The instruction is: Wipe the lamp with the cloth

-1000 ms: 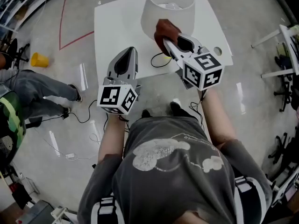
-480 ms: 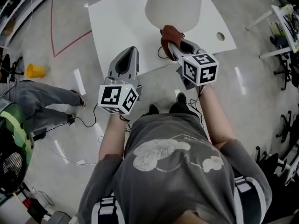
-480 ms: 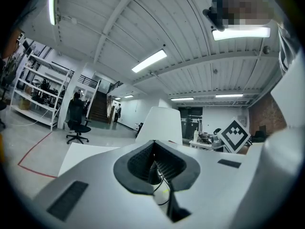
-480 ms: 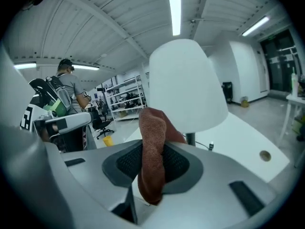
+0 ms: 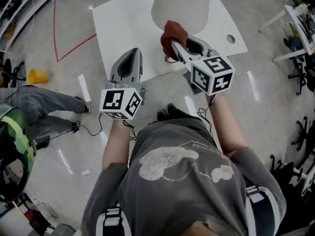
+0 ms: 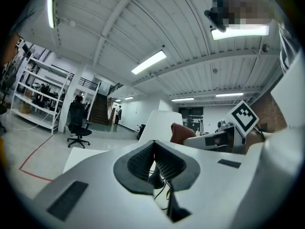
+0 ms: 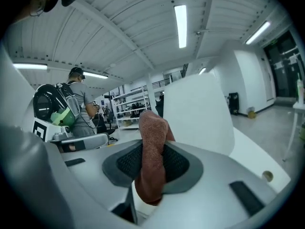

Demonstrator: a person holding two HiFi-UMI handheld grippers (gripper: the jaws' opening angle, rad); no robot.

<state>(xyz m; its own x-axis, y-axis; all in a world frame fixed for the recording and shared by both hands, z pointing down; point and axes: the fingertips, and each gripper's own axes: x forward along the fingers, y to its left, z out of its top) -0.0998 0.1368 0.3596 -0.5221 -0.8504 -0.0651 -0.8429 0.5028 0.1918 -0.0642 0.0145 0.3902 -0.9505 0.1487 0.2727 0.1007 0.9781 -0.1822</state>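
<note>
Right now the right gripper (image 5: 173, 42) has its jaws clamped on a rust-brown cloth (image 5: 173, 32), which bunches up between the ribbed pads and sticks out past the tips in a rounded wad. Seen from the head view, that wad lies at the lower front edge of the white lamp (image 5: 180, 5) shade; it looks pressed against the shade, though no view shows the contact for certain. In the right gripper view the cloth (image 7: 152, 149) rises in front of the shade (image 7: 198, 109), which fills the space just behind it. The lamp stands near the far edge of a white table (image 5: 120, 26), and a black cord (image 5: 169, 59) loops on the tabletop below the shade, beside the cloth. A small round hole (image 5: 230, 39) sits in the table to the right of the lamp. The left gripper (image 5: 131, 54) hovers over the near edge of the table, apart from the lamp, and its own view shows its jaws drawn together with nothing between them. From that view the lamp (image 6: 161, 123), the cloth (image 6: 180, 131) and the right gripper (image 6: 214, 140) line up ahead. On the floor at the left a yellow cup (image 5: 37, 75) lies near a seated person's legs (image 5: 47, 107).
</note>
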